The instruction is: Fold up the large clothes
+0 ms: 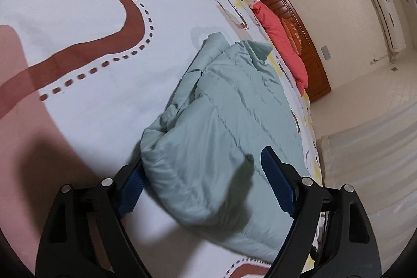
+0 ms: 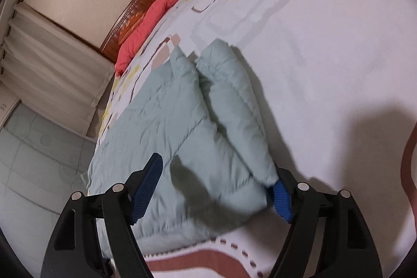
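A pale green quilted jacket [image 1: 221, 127] lies folded into a puffy bundle on a bed [image 1: 78, 4] with a white patterned cover, near the bed's edge. The left tool [image 1: 206, 179] is spread wide, straddling the jacket's near end without clamping it. The right tool [image 2: 216, 186] is also wide open around the jacket, one blue pad [image 2: 281, 199] touching a folded sleeve.

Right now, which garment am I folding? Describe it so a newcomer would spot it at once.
Start from the bed sheet, white with brown and yellow shapes. Near the edge facing the curtains lies the puffy jacket, pale mint green, quilted and already bundled. The only other fabric lump is the coral-red bedding by the wooden headboard; the jacket sits between both open grippers.
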`<act>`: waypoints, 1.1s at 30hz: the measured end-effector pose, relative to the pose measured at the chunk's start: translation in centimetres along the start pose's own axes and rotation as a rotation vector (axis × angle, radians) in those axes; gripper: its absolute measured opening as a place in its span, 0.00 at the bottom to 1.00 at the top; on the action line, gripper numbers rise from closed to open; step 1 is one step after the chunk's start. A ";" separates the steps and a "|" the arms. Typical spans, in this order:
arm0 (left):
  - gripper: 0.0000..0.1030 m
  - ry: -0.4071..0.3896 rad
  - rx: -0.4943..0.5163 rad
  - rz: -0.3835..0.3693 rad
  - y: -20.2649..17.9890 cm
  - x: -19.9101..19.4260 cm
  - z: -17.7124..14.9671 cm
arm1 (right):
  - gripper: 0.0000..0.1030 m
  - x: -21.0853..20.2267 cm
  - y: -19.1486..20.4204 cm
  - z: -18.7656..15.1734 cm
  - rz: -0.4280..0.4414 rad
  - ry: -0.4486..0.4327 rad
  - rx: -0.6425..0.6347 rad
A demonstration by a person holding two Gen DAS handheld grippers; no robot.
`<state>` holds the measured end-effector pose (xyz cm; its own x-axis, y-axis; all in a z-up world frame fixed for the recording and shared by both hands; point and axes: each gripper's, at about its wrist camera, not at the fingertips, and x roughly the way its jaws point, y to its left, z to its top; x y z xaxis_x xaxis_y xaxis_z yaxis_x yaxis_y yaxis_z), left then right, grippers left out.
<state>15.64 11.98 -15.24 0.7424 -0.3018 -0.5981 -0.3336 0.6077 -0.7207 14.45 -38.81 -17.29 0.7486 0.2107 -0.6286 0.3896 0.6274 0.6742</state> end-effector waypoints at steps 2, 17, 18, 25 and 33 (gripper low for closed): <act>0.60 0.000 0.010 0.025 -0.2 0.4 0.0 | 0.43 0.5 0.0 0.4 -0.026 -0.004 -0.004; 0.16 0.044 0.082 0.018 -0.2 -2.2 -1.8 | 0.17 -2.9 -1.4 -1.0 0.025 0.037 -0.040; 0.16 0.049 0.082 0.019 0.0 -2.7 -2.2 | 0.17 -3.2 -1.6 -1.2 0.024 0.041 -0.041; 0.16 0.068 0.077 0.017 1.4 -5.2 -3.8 | 0.17 -5.1 -2.9 -2.7 0.026 0.064 -0.036; 0.22 0.073 0.087 0.037 1.8 -5.2 -3.7 | 0.19 -5.1 -3.6 -2.8 0.053 0.073 -0.017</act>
<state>9.04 11.89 -14.70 0.6850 -0.3286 -0.6503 -0.3062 0.6801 -0.6662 7.76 -40.05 -17.60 0.7266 0.2974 -0.6193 0.3412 0.6262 0.7011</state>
